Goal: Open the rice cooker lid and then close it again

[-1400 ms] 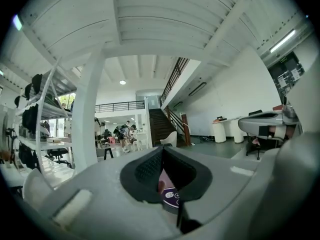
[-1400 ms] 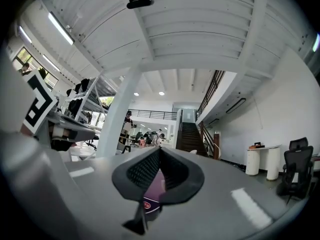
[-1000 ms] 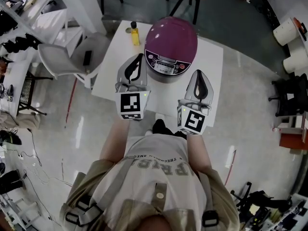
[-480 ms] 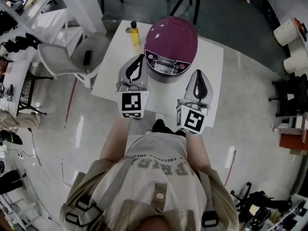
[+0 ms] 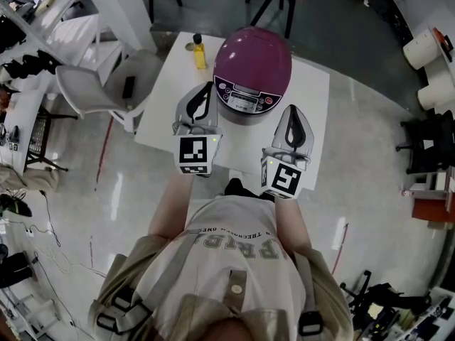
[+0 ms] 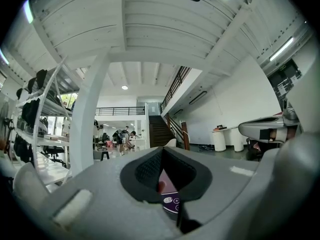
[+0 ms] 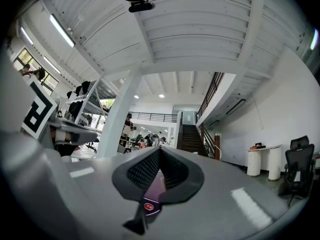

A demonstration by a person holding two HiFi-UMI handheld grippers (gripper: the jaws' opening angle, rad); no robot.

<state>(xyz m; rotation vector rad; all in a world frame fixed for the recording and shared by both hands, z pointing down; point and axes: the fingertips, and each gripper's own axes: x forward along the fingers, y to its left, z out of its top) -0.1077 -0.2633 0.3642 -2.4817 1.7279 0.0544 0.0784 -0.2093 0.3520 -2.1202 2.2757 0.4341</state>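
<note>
My left gripper point(image 6: 161, 153) has its two fingers pressed shut. Nothing is between them. My right gripper point(image 7: 160, 153) is the same: fingers shut tight and empty. Through the small gap under each pair of tips I see a bit of purple with buttons on it.

That purple thing is the rice cooker point(image 5: 254, 66). From the head view it stands on the white table point(image 5: 313, 112), near the middle and toward the far side. Its round lid point(image 5: 254, 52) is down and shut. The button panel point(image 5: 244, 99) faces me.

The tip of the left gripper is just beside the cooker's front left side, next to the panel. From above I cannot tell if it touches or not. The tip of the right gripper is near the front right of the cooker, with a little strip of table showing between them. Both grippers point away from me, toward the cooker.

A small yellow bottle point(image 5: 199, 50) stands just to the left of the cooker, near the table's far left corner. The table is bare to the right of the cooker, all the way to its right edge. The near edge of the table runs under my two grippers. A grey chair point(image 5: 106, 84) sits close to the table's left edge. Past the right edge there is open shiny floor point(image 5: 370, 169).
</note>
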